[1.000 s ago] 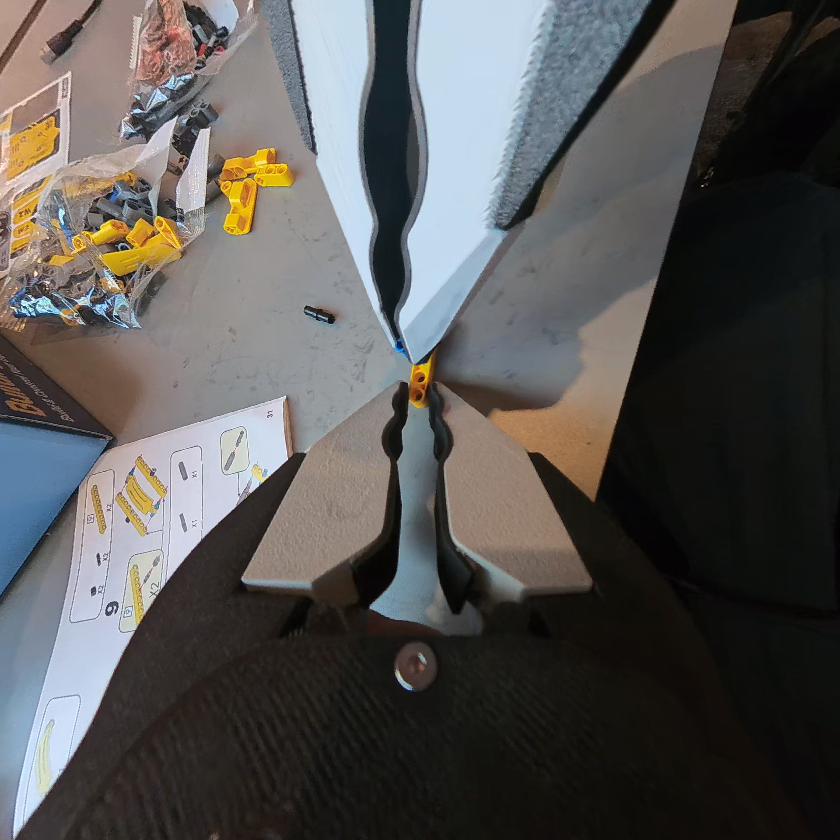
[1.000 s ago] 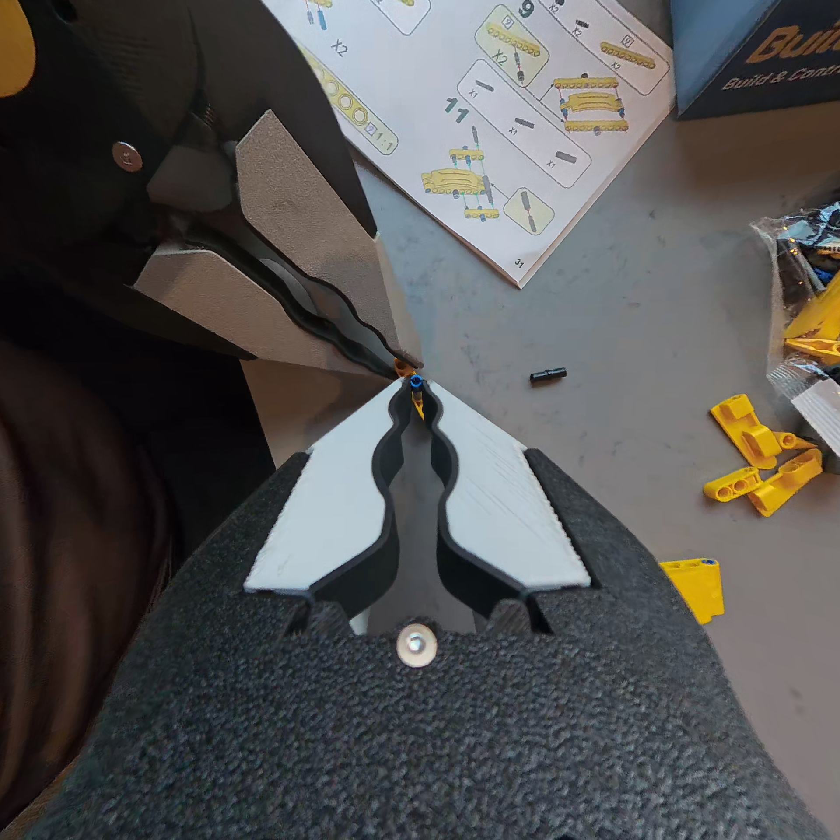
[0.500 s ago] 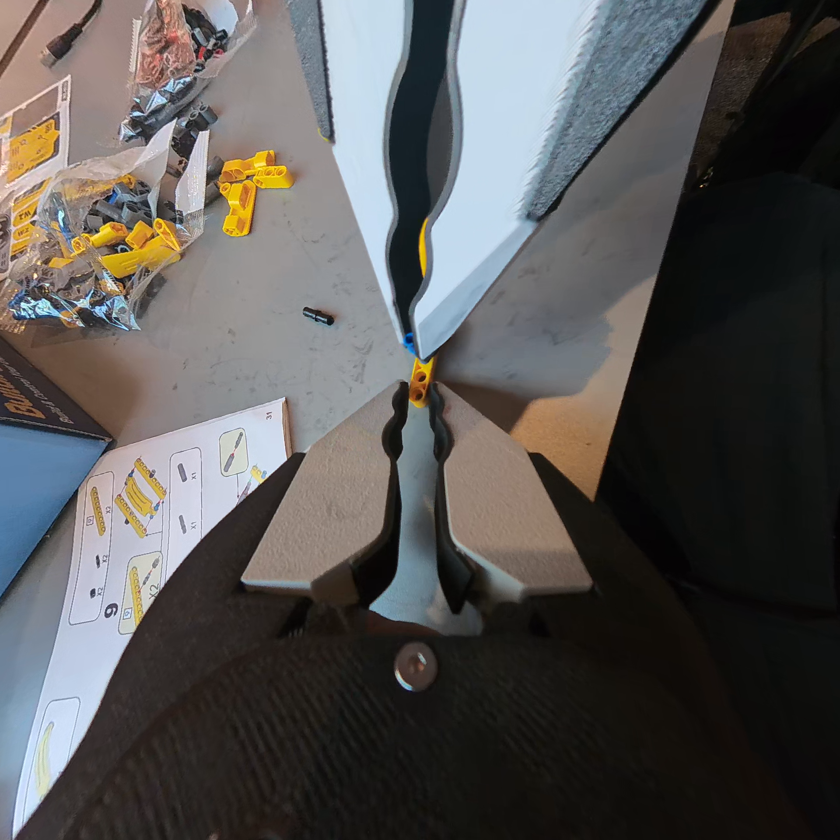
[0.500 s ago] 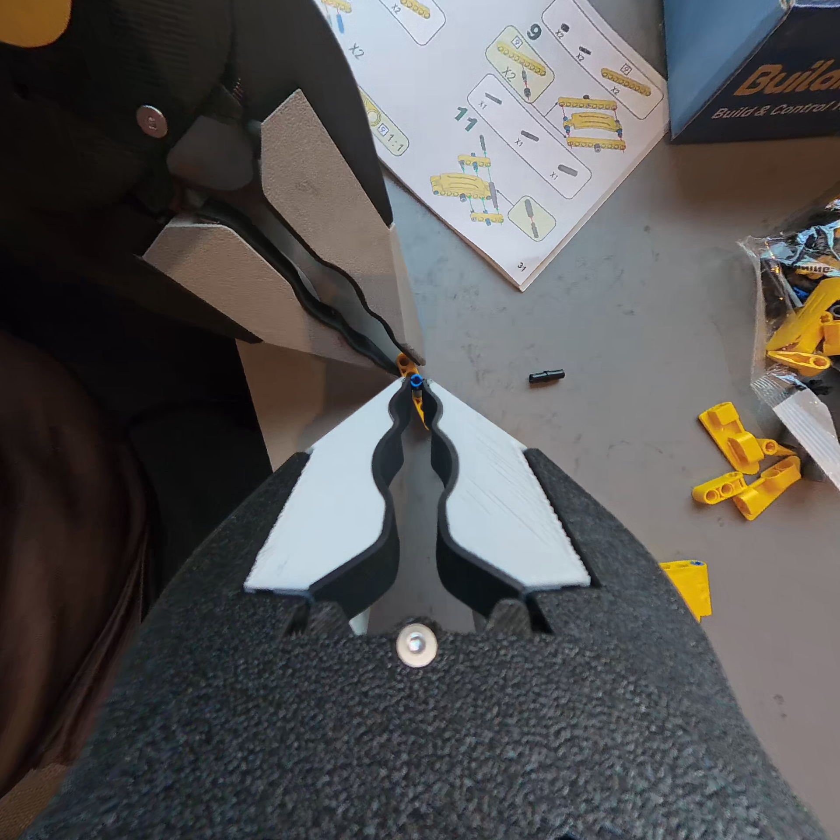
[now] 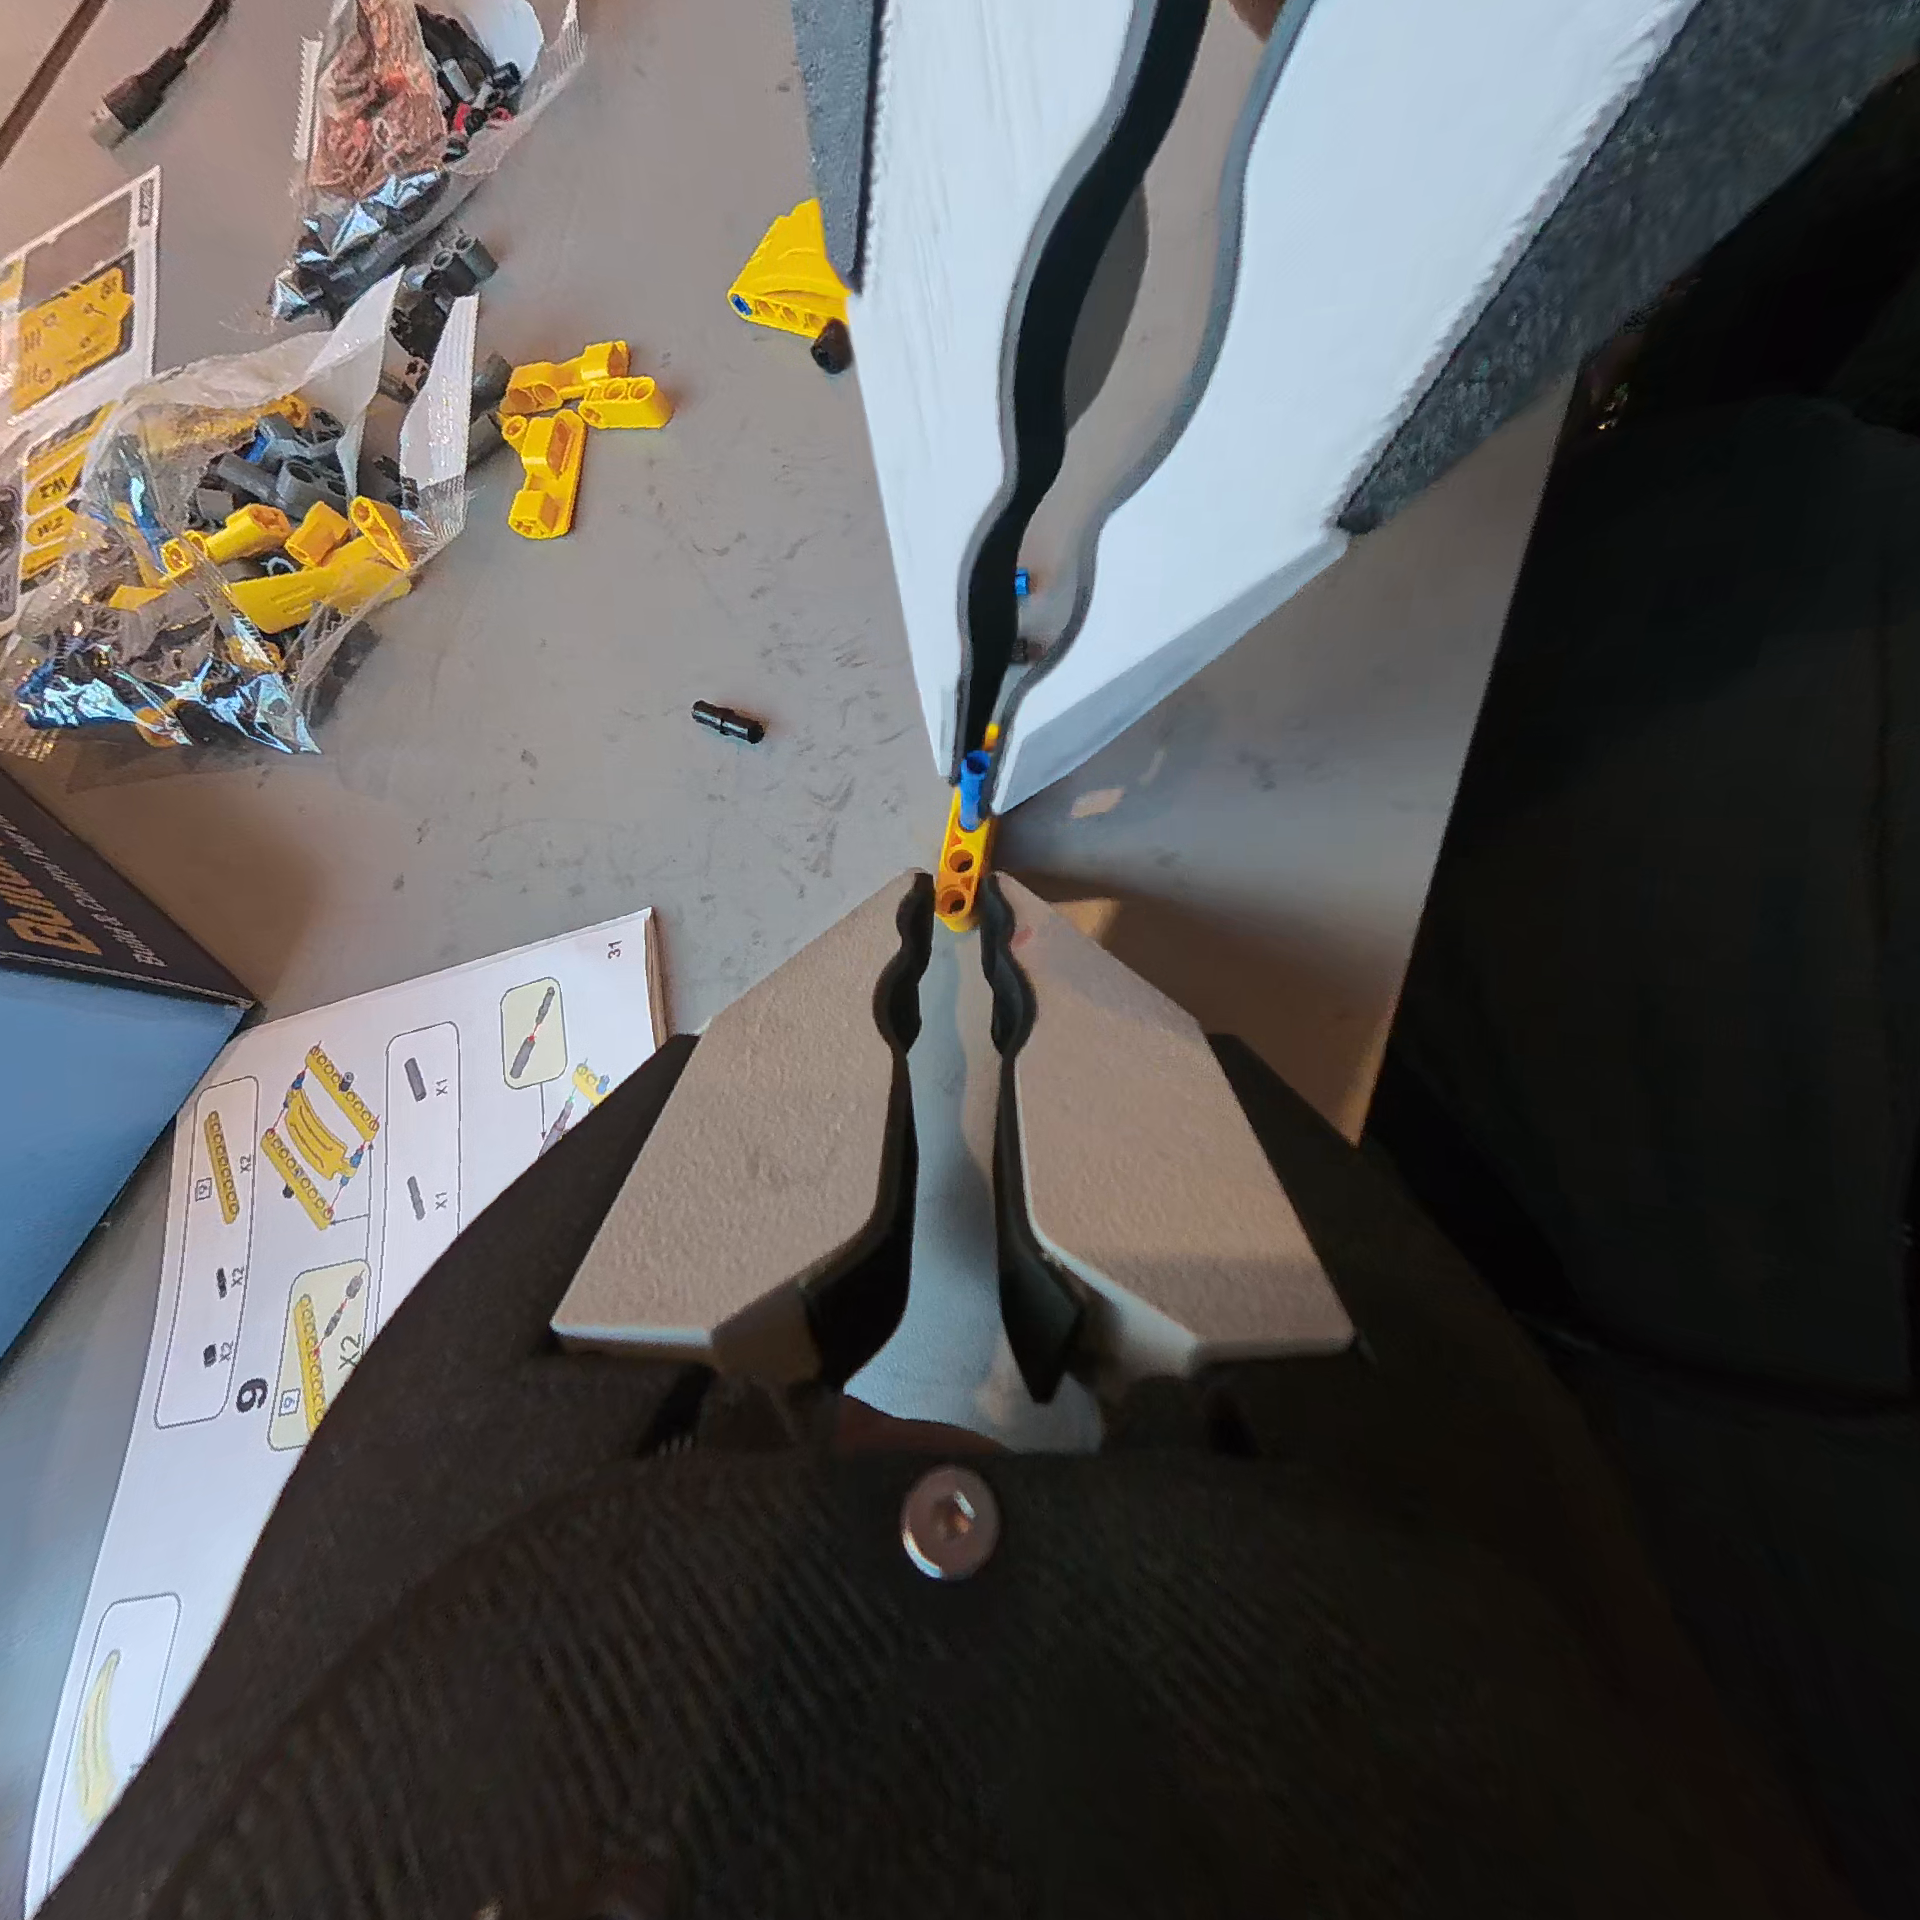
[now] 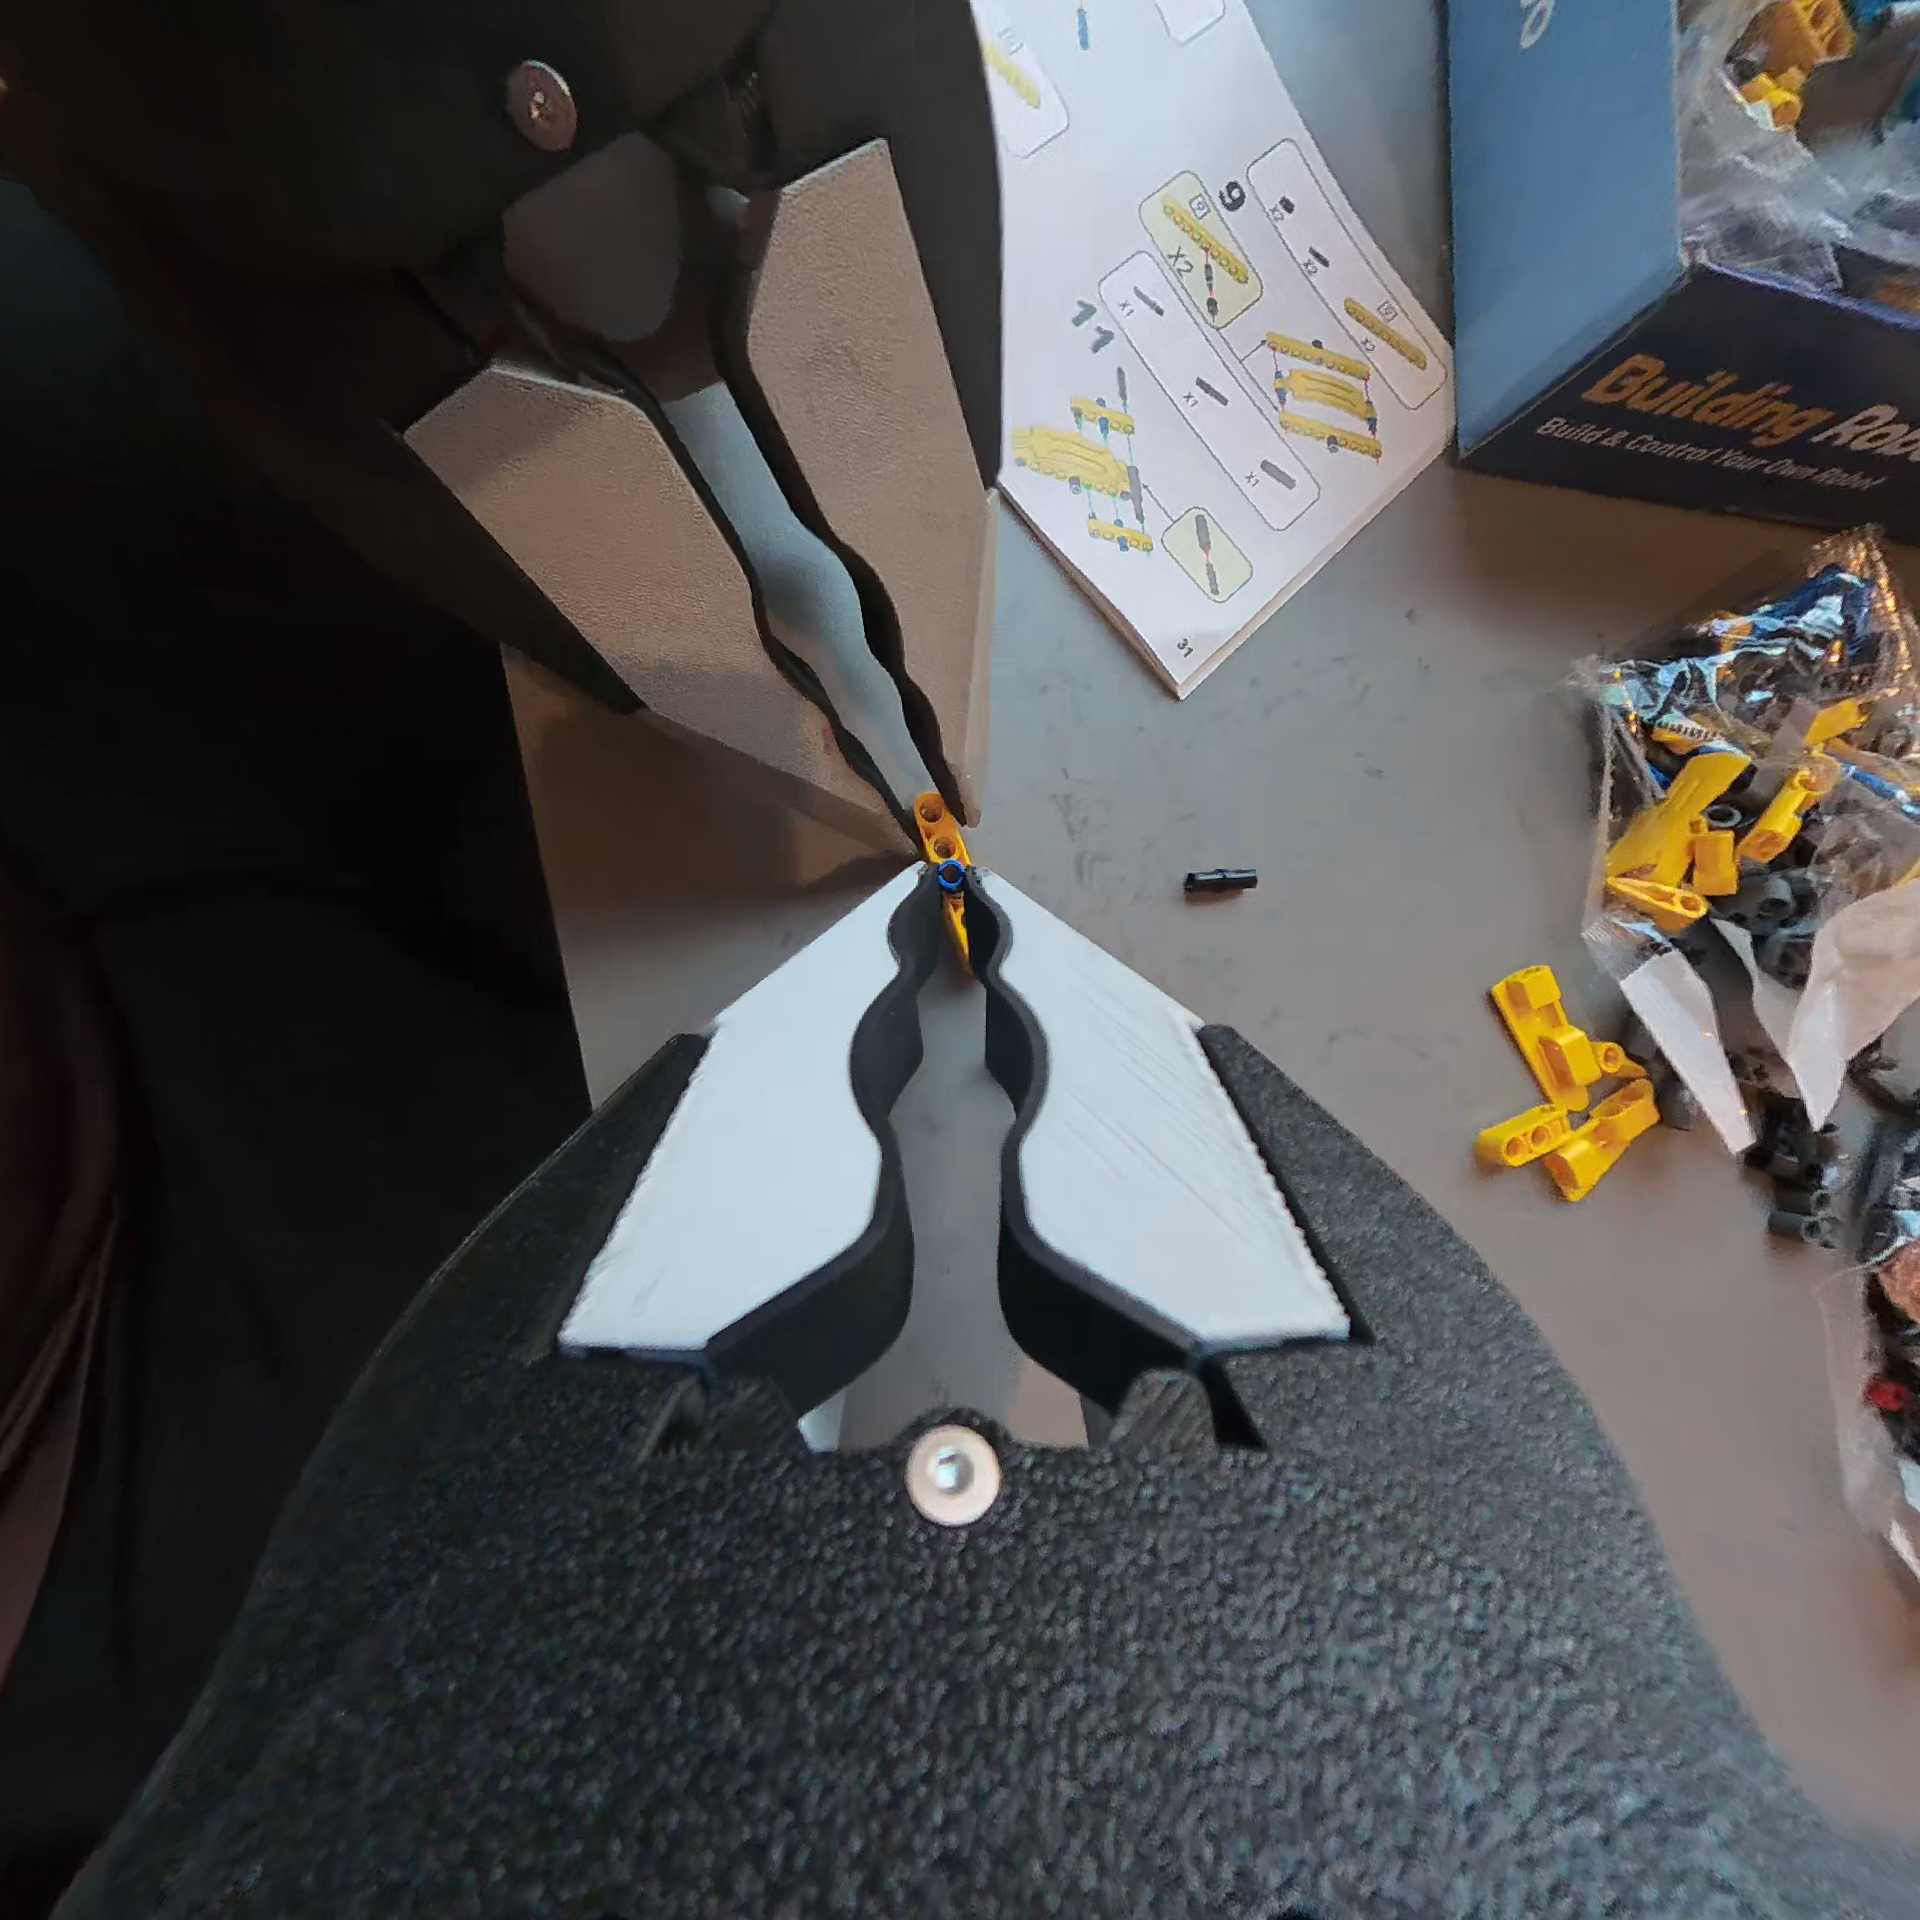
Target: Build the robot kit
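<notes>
My left gripper [image 5: 956,896], with grey fingers, is shut on the end of a yellow holed beam [image 5: 961,862] and holds it above the grey table [image 5: 623,790]. My right gripper [image 6: 951,883], with white fingers, is shut on a blue pin [image 6: 951,876] that sits at a hole of the yellow beam [image 6: 938,828]. The two grippers meet tip to tip. In the left wrist view the right gripper [image 5: 977,781] comes down from the top with the blue pin [image 5: 972,777]. In the right wrist view the left gripper [image 6: 935,816] reaches in from the upper left. Part of the beam is hidden between the white fingers.
A black pin [image 5: 727,720] lies loose on the table. Loose yellow pieces [image 5: 566,426] and open plastic bags of parts [image 5: 187,582] lie beyond it. An instruction booklet [image 5: 312,1195] and a blue box [image 5: 62,1039] lie at the left. The table edge [image 5: 1455,831] runs close on the right.
The right gripper has tilted and shifted relative to the left one, and more of the blue pin and beam shows between the tips. Both grippers stay shut.
</notes>
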The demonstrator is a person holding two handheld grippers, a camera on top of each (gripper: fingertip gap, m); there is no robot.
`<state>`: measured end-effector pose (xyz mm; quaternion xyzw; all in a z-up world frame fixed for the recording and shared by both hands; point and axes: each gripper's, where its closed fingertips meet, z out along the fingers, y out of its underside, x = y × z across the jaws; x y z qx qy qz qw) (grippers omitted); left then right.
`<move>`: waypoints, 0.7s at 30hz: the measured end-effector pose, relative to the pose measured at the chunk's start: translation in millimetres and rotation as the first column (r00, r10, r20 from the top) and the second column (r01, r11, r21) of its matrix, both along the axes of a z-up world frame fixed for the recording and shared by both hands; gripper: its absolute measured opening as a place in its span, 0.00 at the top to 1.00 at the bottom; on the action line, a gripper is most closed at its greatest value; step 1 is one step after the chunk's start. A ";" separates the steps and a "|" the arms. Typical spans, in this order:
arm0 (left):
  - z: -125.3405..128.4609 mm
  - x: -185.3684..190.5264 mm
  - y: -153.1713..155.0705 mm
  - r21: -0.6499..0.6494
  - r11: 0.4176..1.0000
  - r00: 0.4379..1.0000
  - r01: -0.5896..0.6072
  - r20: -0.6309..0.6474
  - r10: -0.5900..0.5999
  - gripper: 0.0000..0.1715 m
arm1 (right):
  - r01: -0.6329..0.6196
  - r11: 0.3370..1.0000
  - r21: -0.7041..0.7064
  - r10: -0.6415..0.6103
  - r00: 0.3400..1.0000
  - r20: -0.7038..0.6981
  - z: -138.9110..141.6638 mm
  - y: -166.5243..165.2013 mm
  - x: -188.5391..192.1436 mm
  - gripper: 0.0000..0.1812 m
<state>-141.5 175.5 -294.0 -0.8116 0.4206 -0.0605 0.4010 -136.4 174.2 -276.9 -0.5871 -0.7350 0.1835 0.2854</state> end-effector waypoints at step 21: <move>0.0 -0.3 0.3 -0.003 1.000 1.000 -0.004 0.002 0.004 0.97 | -0.010 0.999 0.036 0.014 0.993 -0.117 -0.8 1.0 1.4 0.98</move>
